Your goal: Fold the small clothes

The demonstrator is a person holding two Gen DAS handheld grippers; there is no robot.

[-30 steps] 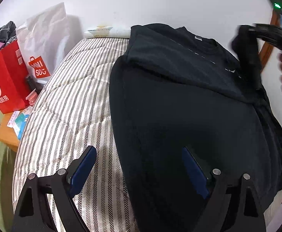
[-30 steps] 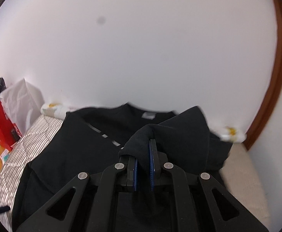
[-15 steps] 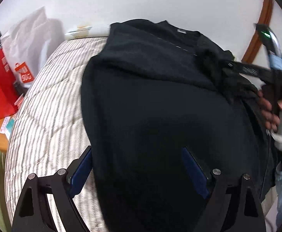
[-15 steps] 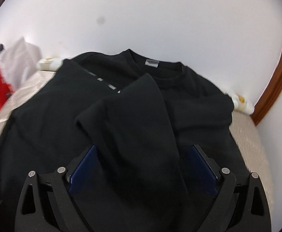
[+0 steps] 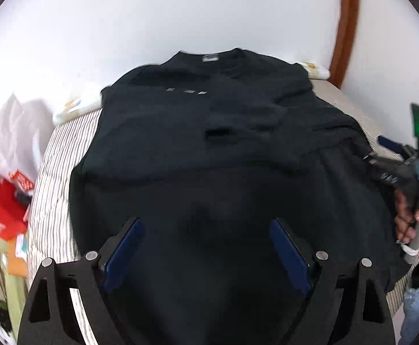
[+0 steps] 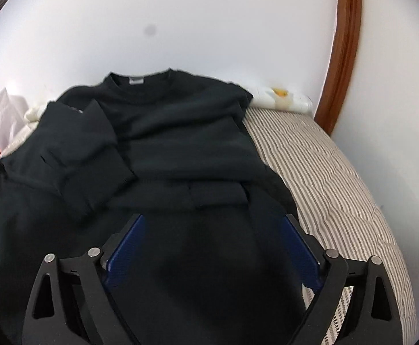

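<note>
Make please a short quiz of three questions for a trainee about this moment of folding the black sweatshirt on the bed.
1. True or false: the right gripper holds a sleeve between its fingers.
2. Where do both sleeves of the black sweatshirt lie? A) hanging off the bed B) folded across the chest C) under the body
3. What pattern has the bed cover?

Key
1. False: the fingers stand open, nothing pinched.
2. B
3. Stripes, dark on a pale ground.

White wall (image 6: pixel 209 14), brown door frame (image 6: pixel 344 57), striped bed (image 6: pixel 324 172).
</note>
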